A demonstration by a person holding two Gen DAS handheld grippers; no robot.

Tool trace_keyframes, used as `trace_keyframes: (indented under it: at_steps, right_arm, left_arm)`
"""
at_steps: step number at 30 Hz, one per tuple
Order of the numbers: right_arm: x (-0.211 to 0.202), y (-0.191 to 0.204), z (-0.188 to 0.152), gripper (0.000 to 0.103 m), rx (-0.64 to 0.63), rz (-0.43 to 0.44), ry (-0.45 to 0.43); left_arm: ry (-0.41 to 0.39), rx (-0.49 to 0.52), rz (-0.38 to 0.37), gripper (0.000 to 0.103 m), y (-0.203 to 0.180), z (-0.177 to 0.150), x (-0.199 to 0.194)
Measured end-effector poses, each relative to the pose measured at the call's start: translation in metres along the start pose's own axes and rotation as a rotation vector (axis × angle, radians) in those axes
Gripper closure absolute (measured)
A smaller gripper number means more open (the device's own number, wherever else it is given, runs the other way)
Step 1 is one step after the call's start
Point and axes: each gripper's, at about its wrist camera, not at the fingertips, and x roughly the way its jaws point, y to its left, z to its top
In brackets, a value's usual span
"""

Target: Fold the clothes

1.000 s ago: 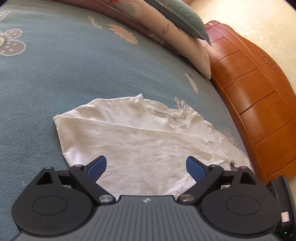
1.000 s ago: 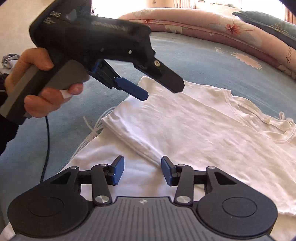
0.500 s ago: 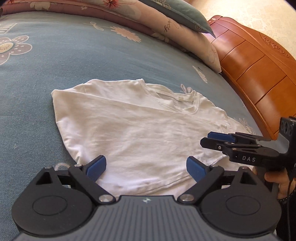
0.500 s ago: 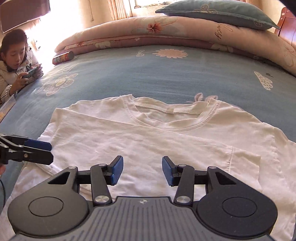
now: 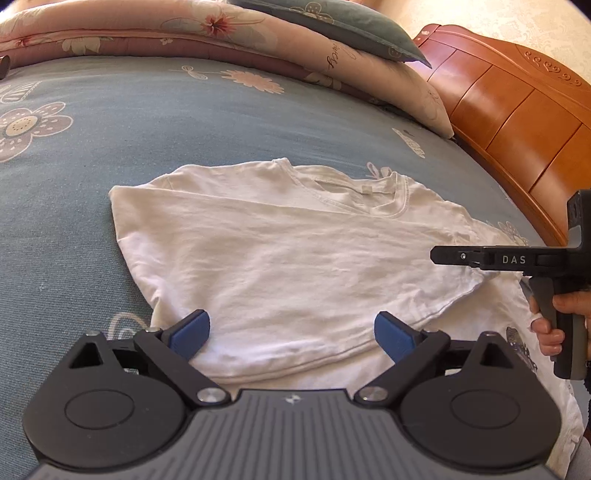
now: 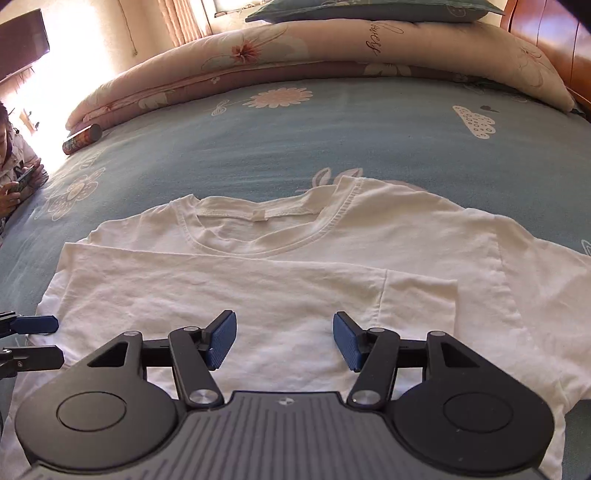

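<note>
A white T-shirt (image 5: 295, 258) lies on the blue bed, its left side folded across the body; it also shows in the right wrist view (image 6: 295, 266) with the neckline facing away. My left gripper (image 5: 291, 330) is open and empty, hovering over the shirt's near hem at its left part. My right gripper (image 6: 284, 338) is open and empty above the folded layer near the folded sleeve edge. The right gripper also shows in the left wrist view (image 5: 458, 256), over the shirt's right side. The left gripper's fingers (image 6: 33, 325) show at the left edge of the right wrist view.
The blue flowered bedspread (image 5: 184, 122) spreads all around. A rolled pink quilt (image 6: 295, 48) and grey-blue pillow (image 5: 332, 22) lie at the far side. A wooden headboard (image 5: 517, 110) stands at right. A can (image 6: 81, 138) lies far left. A person (image 6: 14, 173) sits at the bed's left edge.
Both grippers have swung round to face the shirt from its hem side. The right gripper moved from beside the left one over to the shirt's right part and opened wider.
</note>
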Motion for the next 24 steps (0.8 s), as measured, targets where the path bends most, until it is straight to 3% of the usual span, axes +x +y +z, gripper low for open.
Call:
trace_keyframes:
  at_steps: [4, 8, 11, 16, 20, 24]
  right_arm:
    - [-0.021, -0.014, -0.005, 0.038, 0.089, 0.014, -0.055]
    - [-0.029, 0.009, -0.013, 0.034, 0.004, 0.056, -0.052]
    - [-0.012, 0.025, -0.024, 0.032, -0.094, -0.021, 0.004]
    - [-0.013, 0.025, -0.029, 0.026, -0.062, -0.028, -0.052]
    - [-0.013, 0.032, -0.012, 0.026, -0.098, -0.044, -0.095]
    - [0.013, 0.031, -0.001, 0.025, -0.093, -0.072, -0.057]
  left_arm:
    - [-0.008, -0.008, -0.021, 0.003, 0.003, 0.000, -0.002]
    - [-0.009, -0.011, -0.039, 0.001, 0.005, 0.000, -0.001]
    - [-0.007, -0.017, -0.047, 0.001, 0.006, 0.000, 0.000]
    - [-0.006, -0.044, -0.073, 0.001, 0.011, 0.002, -0.001]
    - [-0.008, -0.045, -0.081, 0.001, 0.012, 0.003, 0.000]
    - [-0.006, -0.046, -0.088, 0.001, 0.014, 0.003, 0.000]
